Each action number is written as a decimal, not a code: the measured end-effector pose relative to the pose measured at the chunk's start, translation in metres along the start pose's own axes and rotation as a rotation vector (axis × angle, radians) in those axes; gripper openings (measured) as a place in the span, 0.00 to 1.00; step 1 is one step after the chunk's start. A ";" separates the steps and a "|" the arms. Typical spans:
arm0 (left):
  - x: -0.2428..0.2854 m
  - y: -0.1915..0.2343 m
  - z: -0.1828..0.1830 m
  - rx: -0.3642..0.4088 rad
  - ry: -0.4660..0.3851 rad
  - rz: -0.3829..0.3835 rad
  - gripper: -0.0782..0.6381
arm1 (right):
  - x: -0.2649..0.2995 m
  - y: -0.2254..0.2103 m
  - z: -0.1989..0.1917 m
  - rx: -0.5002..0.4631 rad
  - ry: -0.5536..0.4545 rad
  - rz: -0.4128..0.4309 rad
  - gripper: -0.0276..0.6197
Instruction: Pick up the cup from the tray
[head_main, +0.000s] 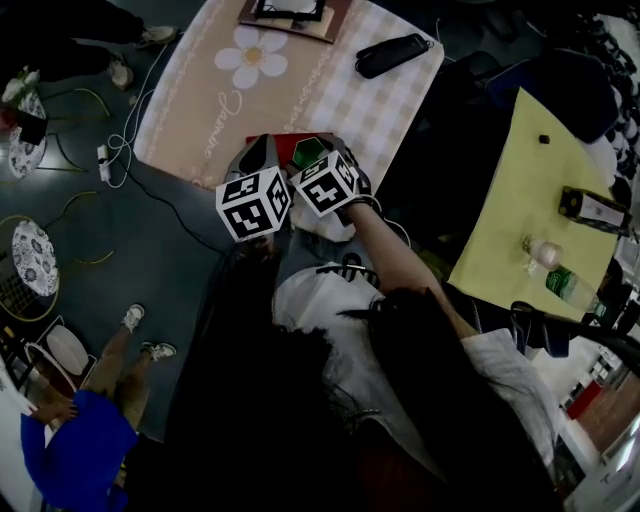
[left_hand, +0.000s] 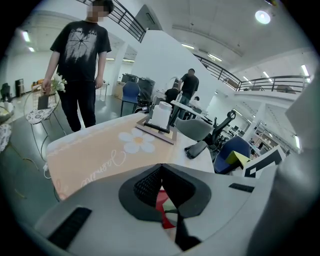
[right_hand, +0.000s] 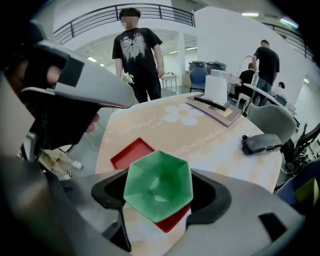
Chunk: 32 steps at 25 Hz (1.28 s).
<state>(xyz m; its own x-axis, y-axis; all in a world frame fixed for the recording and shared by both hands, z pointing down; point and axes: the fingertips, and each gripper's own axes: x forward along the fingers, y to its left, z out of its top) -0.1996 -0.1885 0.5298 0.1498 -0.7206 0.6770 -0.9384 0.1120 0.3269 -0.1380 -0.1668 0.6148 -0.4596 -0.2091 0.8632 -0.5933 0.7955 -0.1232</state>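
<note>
Green hexagonal plastic cup (right_hand: 157, 186) stands on red tray (right_hand: 131, 152) at counter (right_hand: 210, 145) near edge, right btwn right gripper (right_hand: 160, 196) wide jaws, not visibly squeezed. Left gripper (left_hand: 161, 172) jaws together, empty.

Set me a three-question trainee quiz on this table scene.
1. True or false: the cup is yellow.
2. The tray is: A red, B blue, C white.
3. Fill in: the cup stands between the fingers of the ___ gripper.
Key: 1 false; 2 A; 3 right gripper.
</note>
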 end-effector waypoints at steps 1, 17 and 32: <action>0.001 0.000 0.000 0.002 0.001 -0.001 0.12 | 0.000 -0.001 0.000 0.001 -0.001 -0.002 0.56; 0.024 -0.031 0.006 0.049 0.017 -0.064 0.12 | -0.030 -0.051 -0.002 0.075 -0.033 -0.092 0.56; 0.065 -0.086 0.014 0.092 0.045 -0.116 0.12 | -0.037 -0.126 -0.042 0.213 -0.008 -0.150 0.56</action>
<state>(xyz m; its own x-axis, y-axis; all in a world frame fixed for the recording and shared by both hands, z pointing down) -0.1139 -0.2548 0.5367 0.2711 -0.6935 0.6675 -0.9381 -0.0349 0.3446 -0.0184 -0.2358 0.6191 -0.3604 -0.3211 0.8758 -0.7806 0.6178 -0.0947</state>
